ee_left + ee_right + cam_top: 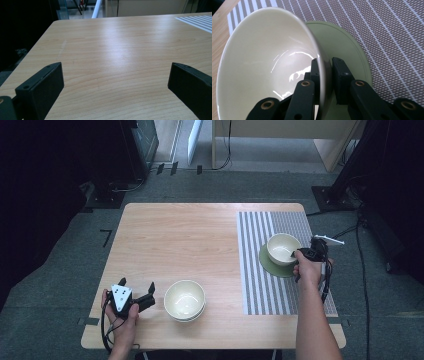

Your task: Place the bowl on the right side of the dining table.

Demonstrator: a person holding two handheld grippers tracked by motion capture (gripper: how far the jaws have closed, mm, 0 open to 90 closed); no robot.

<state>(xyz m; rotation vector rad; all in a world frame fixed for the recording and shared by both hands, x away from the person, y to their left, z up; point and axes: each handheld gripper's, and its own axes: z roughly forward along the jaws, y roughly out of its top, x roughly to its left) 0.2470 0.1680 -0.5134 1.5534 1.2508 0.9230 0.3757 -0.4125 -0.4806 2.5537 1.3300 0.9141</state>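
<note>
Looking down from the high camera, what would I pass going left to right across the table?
Left gripper, jaws open over bare wood → stacked cream bowls → striped mat → green plate with a cream bowl on it → right gripper, pinching that bowl's rim.

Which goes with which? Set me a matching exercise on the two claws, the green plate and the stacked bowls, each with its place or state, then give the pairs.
Things:
1. left claw
2. right claw
3. green plate
4. stacked bowls

Places or states:
a. lying on the striped mat
b. cream, standing on bare wood near the table's front edge
c. jaws wide apart, nothing between them
d. closed on the rim of the cream bowl

Pairs: 1-c, 2-d, 3-a, 4-b
</note>
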